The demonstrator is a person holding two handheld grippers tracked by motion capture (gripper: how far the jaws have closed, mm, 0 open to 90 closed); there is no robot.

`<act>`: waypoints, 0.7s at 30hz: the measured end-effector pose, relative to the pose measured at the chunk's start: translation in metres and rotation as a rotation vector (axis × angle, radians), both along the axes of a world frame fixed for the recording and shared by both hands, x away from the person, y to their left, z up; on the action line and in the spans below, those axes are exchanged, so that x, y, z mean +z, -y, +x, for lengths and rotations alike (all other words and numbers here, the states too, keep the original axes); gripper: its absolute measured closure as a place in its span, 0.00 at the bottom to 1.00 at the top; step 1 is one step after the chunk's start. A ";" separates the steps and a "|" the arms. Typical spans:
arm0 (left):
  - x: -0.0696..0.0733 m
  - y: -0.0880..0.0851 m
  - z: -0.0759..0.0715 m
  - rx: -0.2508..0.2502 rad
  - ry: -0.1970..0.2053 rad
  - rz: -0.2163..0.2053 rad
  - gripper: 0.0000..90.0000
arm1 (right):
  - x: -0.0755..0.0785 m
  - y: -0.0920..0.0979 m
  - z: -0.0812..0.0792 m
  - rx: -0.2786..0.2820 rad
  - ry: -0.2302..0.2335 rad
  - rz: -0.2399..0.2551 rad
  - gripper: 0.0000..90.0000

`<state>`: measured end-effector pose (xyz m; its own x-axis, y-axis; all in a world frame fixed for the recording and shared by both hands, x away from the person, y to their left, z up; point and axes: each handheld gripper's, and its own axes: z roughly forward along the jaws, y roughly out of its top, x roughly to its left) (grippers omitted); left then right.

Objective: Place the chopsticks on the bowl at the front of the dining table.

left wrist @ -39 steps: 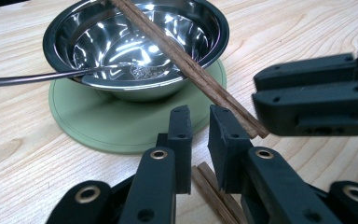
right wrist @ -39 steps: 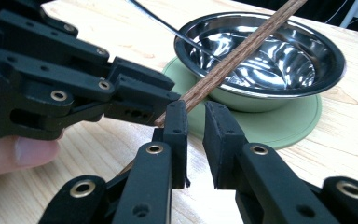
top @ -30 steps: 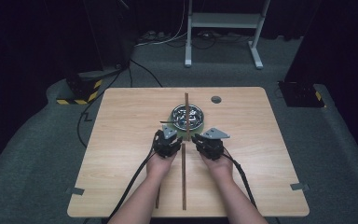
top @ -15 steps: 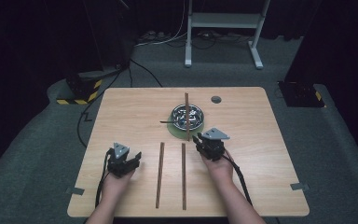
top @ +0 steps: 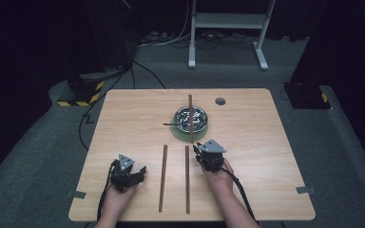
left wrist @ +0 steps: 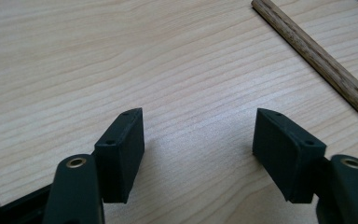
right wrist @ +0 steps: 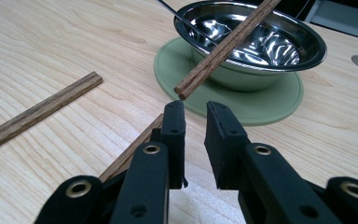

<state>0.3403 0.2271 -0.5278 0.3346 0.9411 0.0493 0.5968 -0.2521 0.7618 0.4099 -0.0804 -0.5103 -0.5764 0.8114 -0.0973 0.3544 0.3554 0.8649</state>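
Two wooden sticks lie side by side on the table point(top: 123, 123), the left stick point(top: 163, 178) and the right stick point(top: 187, 178). A third stick point(top: 190, 114) rests across a steel bowl point(top: 197, 119) on a green mat point(top: 180, 134). My left gripper point(top: 140, 171) is at the front left, apart from the left stick point(left wrist: 317, 56). My left gripper point(left wrist: 200, 121) is open over bare wood; its jaws have just been opening. My right gripper point(top: 197, 149) is at the right stick's far end, close to the mat. My right gripper point(right wrist: 196, 109) has just been closing to a narrow gap with nothing in it.
A thin metal handle point(right wrist: 177, 16) sticks out of the bowl point(right wrist: 261, 42) toward the left. A small round hole point(top: 220, 101) sits near the table's far edge. Cables trail from both grippers over the front edge. A white stand point(top: 228, 28) is on the floor beyond.
My left hand went from the table's middle to the front left and its jaws widened. A second stick now lies bare to the left of the first. The right hand hardly moved.
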 end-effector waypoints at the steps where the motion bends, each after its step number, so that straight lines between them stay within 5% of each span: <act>1: 0.000 0.001 -0.001 -0.007 0.002 0.010 0.38 | 0.000 0.000 0.000 0.000 0.005 0.001 0.87; 21: 0.000 0.002 -0.001 -0.007 0.018 0.025 0.39 | -0.001 -0.005 0.001 0.035 -0.013 -0.008 0.95</act>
